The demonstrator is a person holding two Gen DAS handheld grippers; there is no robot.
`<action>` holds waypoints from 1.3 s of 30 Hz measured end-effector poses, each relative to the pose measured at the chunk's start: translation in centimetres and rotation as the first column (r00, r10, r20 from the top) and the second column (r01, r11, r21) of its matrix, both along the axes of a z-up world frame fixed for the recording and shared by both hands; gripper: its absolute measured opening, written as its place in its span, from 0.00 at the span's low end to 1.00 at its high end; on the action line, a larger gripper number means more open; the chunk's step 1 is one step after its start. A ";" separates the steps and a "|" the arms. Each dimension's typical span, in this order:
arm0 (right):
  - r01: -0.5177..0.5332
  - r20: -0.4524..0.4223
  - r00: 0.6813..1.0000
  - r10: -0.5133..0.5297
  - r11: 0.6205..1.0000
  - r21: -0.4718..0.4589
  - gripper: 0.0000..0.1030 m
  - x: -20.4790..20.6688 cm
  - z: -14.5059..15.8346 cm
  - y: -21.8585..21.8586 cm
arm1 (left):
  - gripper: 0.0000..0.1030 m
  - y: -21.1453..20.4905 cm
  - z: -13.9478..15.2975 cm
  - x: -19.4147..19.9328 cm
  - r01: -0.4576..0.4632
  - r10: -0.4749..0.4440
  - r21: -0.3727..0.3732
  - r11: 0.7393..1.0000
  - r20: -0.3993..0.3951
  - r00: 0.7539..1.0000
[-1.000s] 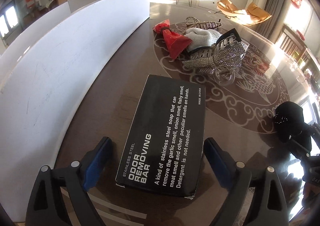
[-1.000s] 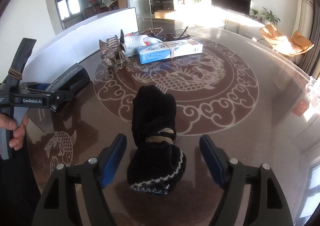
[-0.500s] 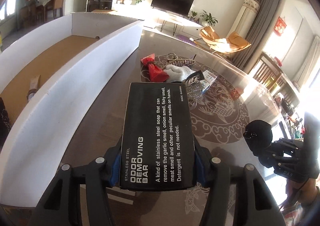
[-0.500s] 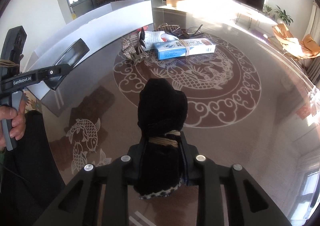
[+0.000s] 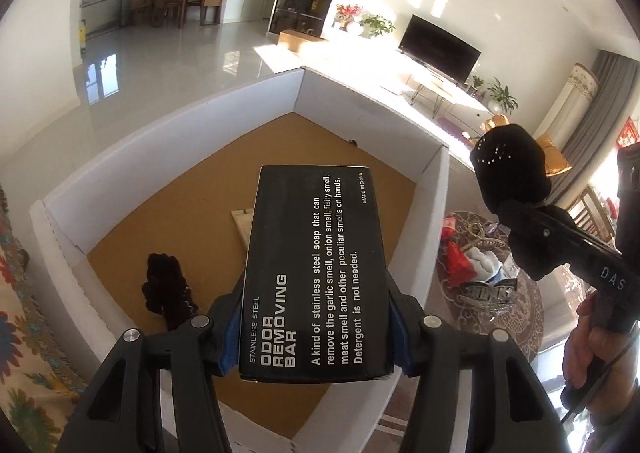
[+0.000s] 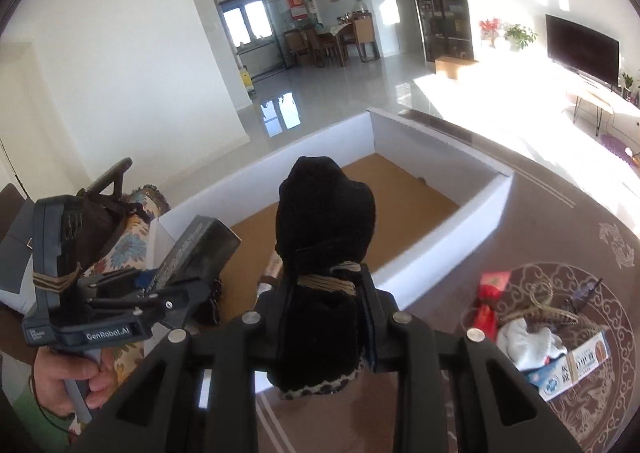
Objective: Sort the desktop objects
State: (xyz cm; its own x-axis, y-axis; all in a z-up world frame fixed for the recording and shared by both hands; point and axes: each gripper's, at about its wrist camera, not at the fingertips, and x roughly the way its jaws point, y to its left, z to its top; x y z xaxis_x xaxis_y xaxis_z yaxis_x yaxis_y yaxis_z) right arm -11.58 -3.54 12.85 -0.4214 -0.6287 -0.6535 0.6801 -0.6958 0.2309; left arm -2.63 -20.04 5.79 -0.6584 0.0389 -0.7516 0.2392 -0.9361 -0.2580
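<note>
Left gripper (image 5: 316, 337) clamps soap box (image 5: 316, 273), right gripper (image 6: 326, 329) clamps sock roll (image 6: 324, 253) over white bin (image 5: 436, 213); early release w/ poor aim risks hitting rim.

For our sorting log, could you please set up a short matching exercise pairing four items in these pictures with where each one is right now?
Items:
1. black box
2. black rolled socks
3. red packet
4. dark fabric item

Places:
A. on the brown floor of the white bin
B. held in the right tool
C. on the table
D. held in the left tool

Pairs: 1-D, 2-B, 3-C, 4-A
</note>
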 end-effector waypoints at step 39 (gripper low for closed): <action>0.572 -0.072 0.808 -0.584 0.750 0.333 1.00 9.0 -14.0 30.0 | 0.78 28.2 -8.2 0.0 0.473 -0.465 -0.105 0.875 0.093 0.880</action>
State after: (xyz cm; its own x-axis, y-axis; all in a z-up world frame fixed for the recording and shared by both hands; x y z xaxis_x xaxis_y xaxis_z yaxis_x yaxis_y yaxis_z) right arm -2.60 26.47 -1.16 -0.6078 -0.0223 -0.7938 0.1194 -0.9908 -0.0635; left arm -2.58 8.18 -2.40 -0.5370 0.2382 -0.8092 -0.2240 -0.9651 -0.1354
